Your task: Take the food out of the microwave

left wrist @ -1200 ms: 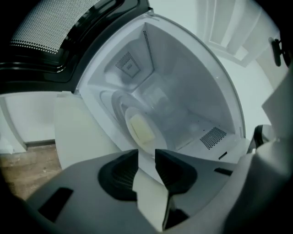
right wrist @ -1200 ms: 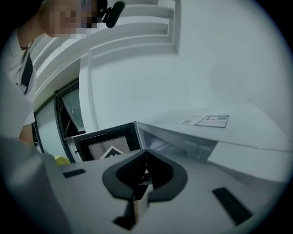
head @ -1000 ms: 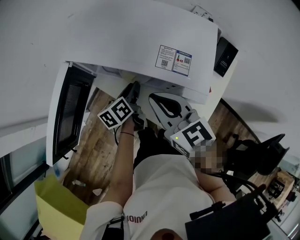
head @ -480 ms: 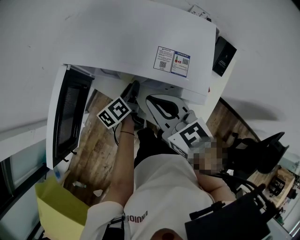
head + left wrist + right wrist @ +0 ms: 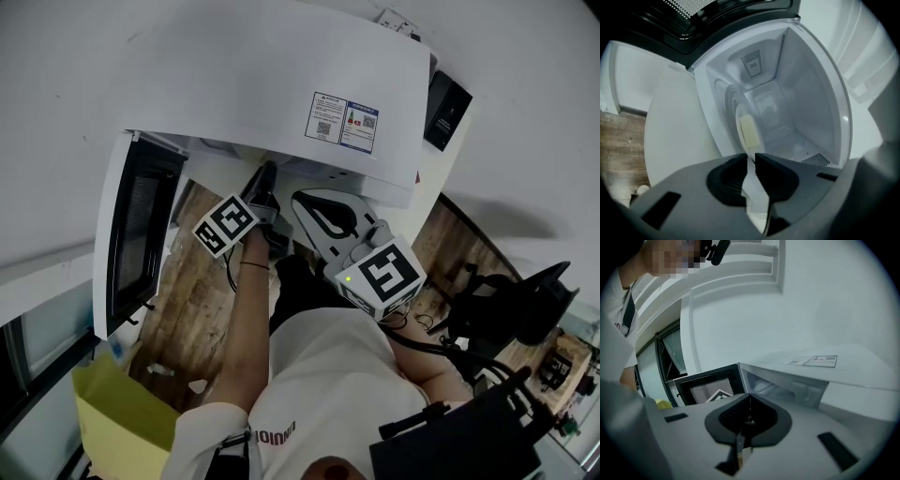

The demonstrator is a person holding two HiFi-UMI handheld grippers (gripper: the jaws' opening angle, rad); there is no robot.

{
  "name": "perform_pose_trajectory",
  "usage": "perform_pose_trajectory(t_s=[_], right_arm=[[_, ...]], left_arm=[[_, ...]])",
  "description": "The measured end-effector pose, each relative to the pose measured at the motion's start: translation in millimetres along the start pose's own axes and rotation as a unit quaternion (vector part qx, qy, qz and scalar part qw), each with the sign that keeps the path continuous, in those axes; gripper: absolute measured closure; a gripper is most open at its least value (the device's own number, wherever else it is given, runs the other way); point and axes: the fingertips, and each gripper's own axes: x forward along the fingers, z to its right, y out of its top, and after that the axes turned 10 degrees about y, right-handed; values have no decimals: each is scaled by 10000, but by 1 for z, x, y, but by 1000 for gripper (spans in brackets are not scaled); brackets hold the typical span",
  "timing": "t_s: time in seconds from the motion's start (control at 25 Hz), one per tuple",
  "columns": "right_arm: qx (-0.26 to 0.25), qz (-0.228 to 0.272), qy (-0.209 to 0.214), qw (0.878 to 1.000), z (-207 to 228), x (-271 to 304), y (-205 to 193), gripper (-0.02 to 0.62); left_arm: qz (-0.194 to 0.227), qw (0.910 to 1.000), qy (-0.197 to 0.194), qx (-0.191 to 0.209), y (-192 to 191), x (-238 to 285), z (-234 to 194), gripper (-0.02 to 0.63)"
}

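The white microwave (image 5: 281,84) stands with its door (image 5: 136,234) swung open to the left. Inside, a pale yellow block of food (image 5: 749,131) lies on the glass turntable (image 5: 736,101). My left gripper (image 5: 265,180) is at the mouth of the cavity and points in at the food, short of it. Its jaws (image 5: 751,160) are closing, with a narrow gap and nothing between them. My right gripper (image 5: 306,197) hangs in front of the microwave, right of the left one. In the right gripper view its tips (image 5: 750,398) meet, shut on nothing.
A yellow bag (image 5: 122,412) sits on the wooden floor (image 5: 187,309) under the open door. A black chair (image 5: 525,300) stands at the right. A printed sticker (image 5: 342,122) is on the microwave's top, and a black box (image 5: 447,112) hangs on the wall behind.
My left gripper has rolled a little at the microwave's mouth without shifting. The right gripper has kept still.
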Motion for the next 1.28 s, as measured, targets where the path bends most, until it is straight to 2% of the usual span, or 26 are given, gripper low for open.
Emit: perform_pose_trajectory(t_s=[0.4,0.84,1.28], right_arm=[[-76,-16,95,9999,0,3,3,574],[-71,-1,117,9999,-2,4,3,574],[-51,-15,91,9999,-2,3,2,574]], left_arm=[[-35,9999,31,-121,0,-4,-1,552],[-9,9997,-167,-150,4,-8,8,577],[30,9974,-505,-510,8,-11,15,583]])
